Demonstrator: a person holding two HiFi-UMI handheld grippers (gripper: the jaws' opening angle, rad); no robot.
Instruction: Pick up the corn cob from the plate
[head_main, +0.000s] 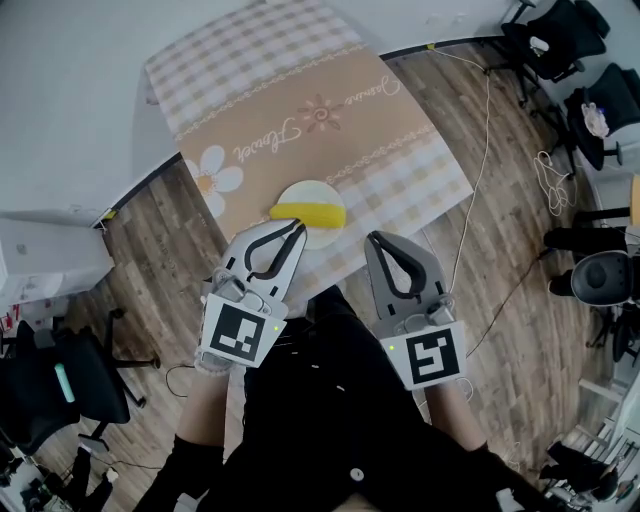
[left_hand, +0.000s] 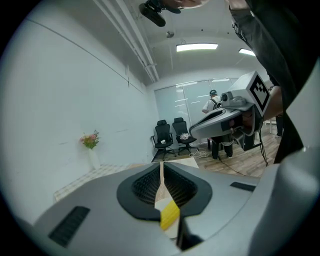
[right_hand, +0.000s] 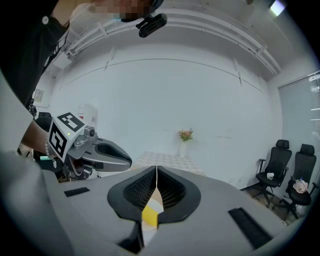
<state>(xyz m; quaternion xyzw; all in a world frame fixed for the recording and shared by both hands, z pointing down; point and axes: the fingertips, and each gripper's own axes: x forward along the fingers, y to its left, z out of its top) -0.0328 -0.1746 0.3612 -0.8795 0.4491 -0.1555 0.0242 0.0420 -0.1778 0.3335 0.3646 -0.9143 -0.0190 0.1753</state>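
Tabletop (head_main: 300, 110): corn cob (head_main: 308, 212) on plate (head_main: 305, 192), near my edge.
Left tongs (head_main: 297, 228): clenched, empty, by the plate.
Right tongs (head_main: 375, 240): clenched, empty too.

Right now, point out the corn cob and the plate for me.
corn cob (head_main: 308, 212), head view, middle of the cob
plate (head_main: 309, 190), head view, bare part beyond the cob

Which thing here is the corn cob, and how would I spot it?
Find the beige checked tablecloth. Near its edge closest to the person sits a round cream plate, and the corn cob lies across it: a bright yellow bar, the only vivid colour there.
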